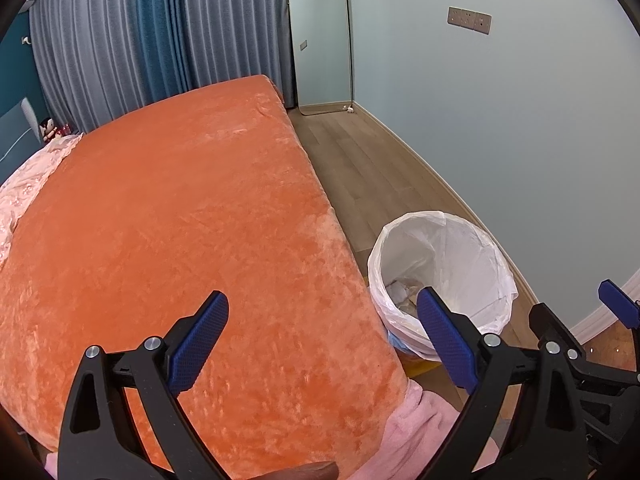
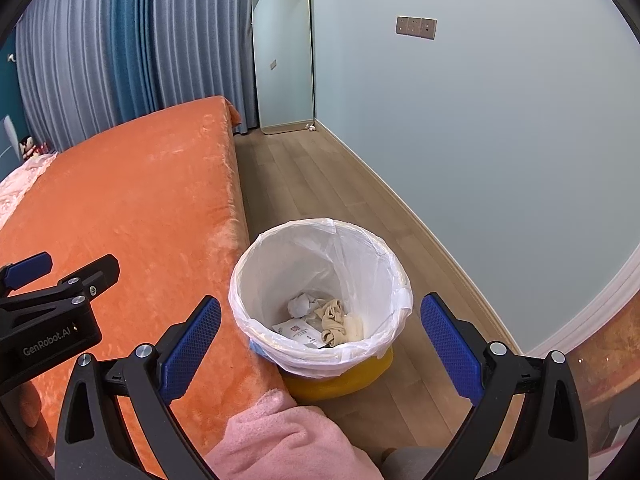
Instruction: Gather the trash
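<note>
Both grippers are spread wide and hold nothing, the right gripper (image 2: 320, 330) poised directly above the lined trash bin (image 2: 256, 280), where crumpled paper (image 2: 300, 305) and wrappers already lie, the left gripper (image 1: 322, 340) alongside over the orange bed (image 1: 160, 200), suggesting collection is largely complete.

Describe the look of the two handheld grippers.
Both match: the left gripper and right gripper have black plastic clamp-style arms with triangular cutouts, silver pivot bolts, and textured blue pads. White "GenRobot.AI" lettering marks the left unit's body. No cables visible.
</note>
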Demonstrator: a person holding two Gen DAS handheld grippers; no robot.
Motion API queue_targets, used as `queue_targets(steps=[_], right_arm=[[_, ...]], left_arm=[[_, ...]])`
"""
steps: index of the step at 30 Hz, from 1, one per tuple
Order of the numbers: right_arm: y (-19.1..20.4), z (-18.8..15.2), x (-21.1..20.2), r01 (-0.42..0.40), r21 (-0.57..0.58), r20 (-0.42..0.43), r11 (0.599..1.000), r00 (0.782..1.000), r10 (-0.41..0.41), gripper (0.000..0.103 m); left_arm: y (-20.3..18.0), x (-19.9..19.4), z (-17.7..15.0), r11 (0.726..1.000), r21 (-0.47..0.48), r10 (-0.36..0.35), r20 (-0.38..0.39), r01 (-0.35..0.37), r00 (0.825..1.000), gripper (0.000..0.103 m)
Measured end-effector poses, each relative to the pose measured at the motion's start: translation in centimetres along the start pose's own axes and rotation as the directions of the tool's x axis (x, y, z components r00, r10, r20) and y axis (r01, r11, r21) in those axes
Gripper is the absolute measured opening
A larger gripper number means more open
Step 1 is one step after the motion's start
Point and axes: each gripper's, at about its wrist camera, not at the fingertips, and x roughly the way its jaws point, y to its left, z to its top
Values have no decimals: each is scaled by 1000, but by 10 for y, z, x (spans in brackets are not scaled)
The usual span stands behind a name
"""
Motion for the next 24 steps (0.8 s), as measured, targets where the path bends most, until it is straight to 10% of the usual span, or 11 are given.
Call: queue_targets(steps=[24], right_arm=[[-2, -10, 14, -5, 7, -27, 1000, 1000, 5, 96]], left_arm=[[-4, 9, -6, 999, 15, 29, -6, -29, 1000, 87]])
